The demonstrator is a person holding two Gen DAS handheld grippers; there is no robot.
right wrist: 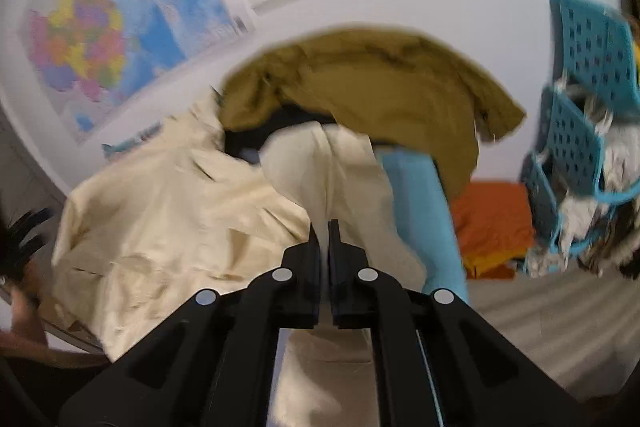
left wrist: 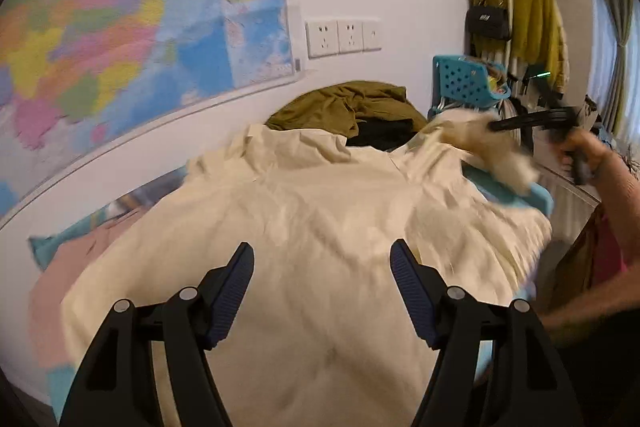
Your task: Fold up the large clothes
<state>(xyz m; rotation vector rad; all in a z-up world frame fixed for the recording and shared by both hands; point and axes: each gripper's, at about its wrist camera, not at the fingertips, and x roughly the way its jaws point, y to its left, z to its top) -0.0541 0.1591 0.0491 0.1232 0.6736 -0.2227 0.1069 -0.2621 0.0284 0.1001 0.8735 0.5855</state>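
A large cream garment (left wrist: pixel 320 227) lies spread over a blue-topped table. Above its near part hangs my left gripper (left wrist: pixel 322 255), open, with nothing between its blue-padded fingers. My right gripper (right wrist: pixel 324 227) is shut on a raised fold of the cream garment (right wrist: pixel 332 167), which drapes down over its jaws. In the left wrist view the right gripper (left wrist: pixel 496 125) shows at the far right, held by a hand, with a blurred bunch of the cloth lifted off the table.
An olive garment (left wrist: pixel 344 103) over something black is heaped at the table's far end by the wall. A blue perforated basket rack (right wrist: pixel 580 131) stands right, orange cloth (right wrist: pixel 492 219) on the floor. A coat rack (left wrist: pixel 516 15) holds a mustard coat and black bag.
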